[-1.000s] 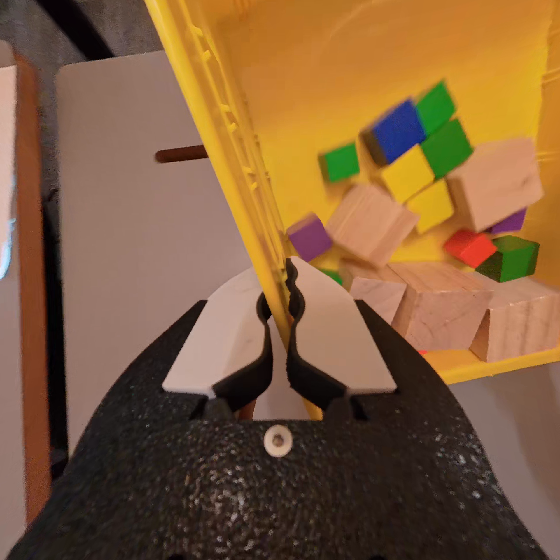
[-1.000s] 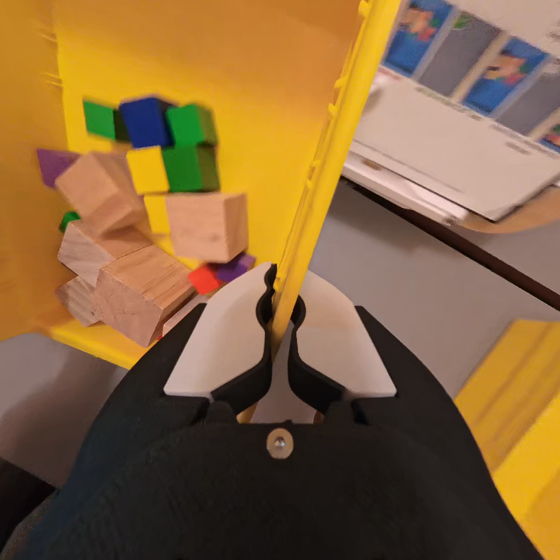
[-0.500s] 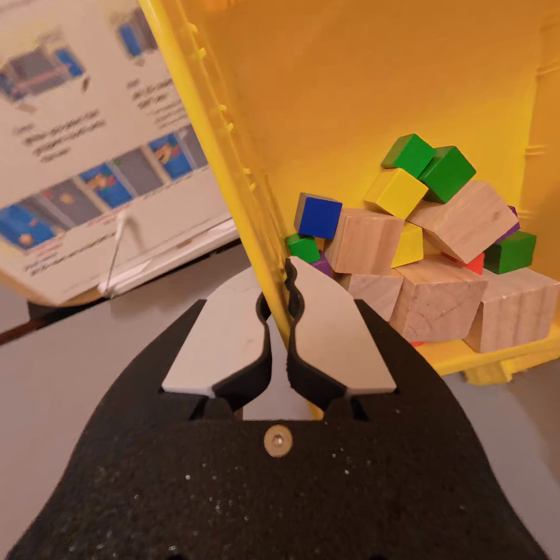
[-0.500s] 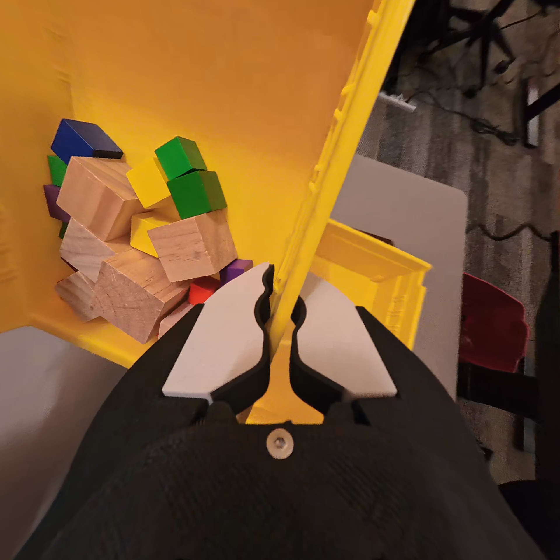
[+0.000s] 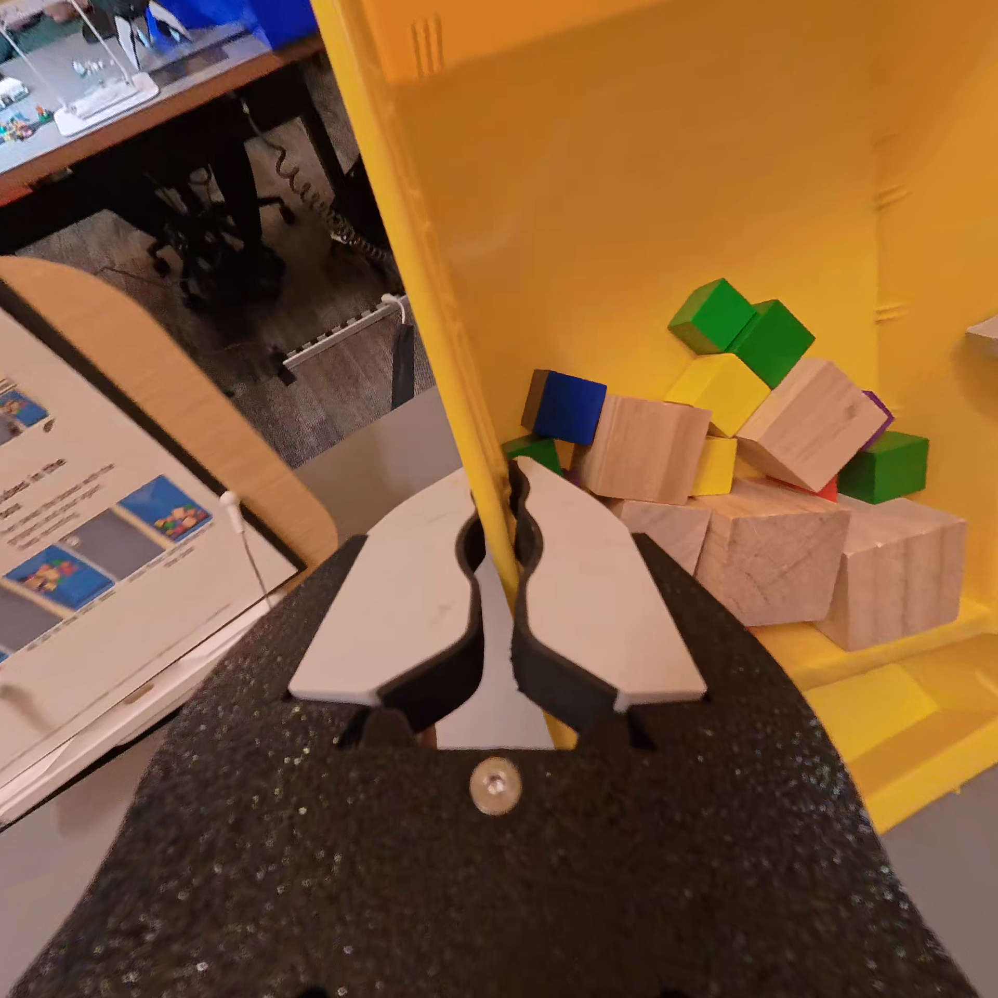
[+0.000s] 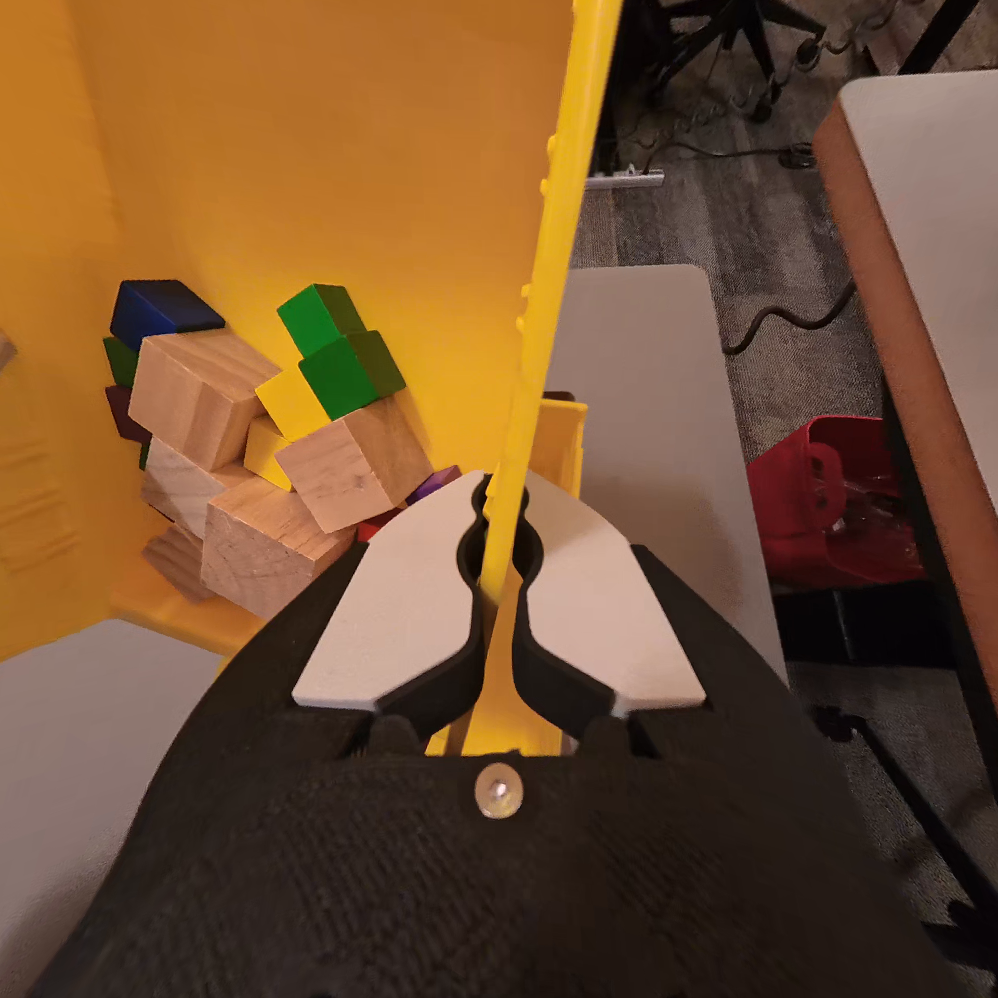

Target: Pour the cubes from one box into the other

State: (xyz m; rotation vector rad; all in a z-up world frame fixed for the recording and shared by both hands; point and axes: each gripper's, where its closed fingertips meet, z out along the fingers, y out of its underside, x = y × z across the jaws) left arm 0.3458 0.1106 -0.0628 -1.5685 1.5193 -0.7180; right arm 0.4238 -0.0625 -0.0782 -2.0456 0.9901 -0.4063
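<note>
The box [image 5: 675, 178] is a bright yellow plastic bin, smooth inside w/ small ribs along the rim, and is held tipped up off the grey worktop [image 5: 378, 459]. Its left wall is clamped by the left tongs [image 5: 499, 486], its right wall by the right tongs [image 6: 499, 486]; both pairs are pinched tight on the thin rim. The cubes [image 5: 756, 486] are seen heaped in the low corner of the box: large plain wood ones at the bottom, small painted ones on top & between, i.e. green, yellow, blue, purple, red. A blue cube [image 5: 567, 408] is perched on a wood one nr the left wall. A 2nd box [image 6: 561, 432], also yellow, is seen on the worktop just beyond the held one, mostly hidden. A printed sheet [image 5: 108, 567] w/ pictures is seen at left.
</note>
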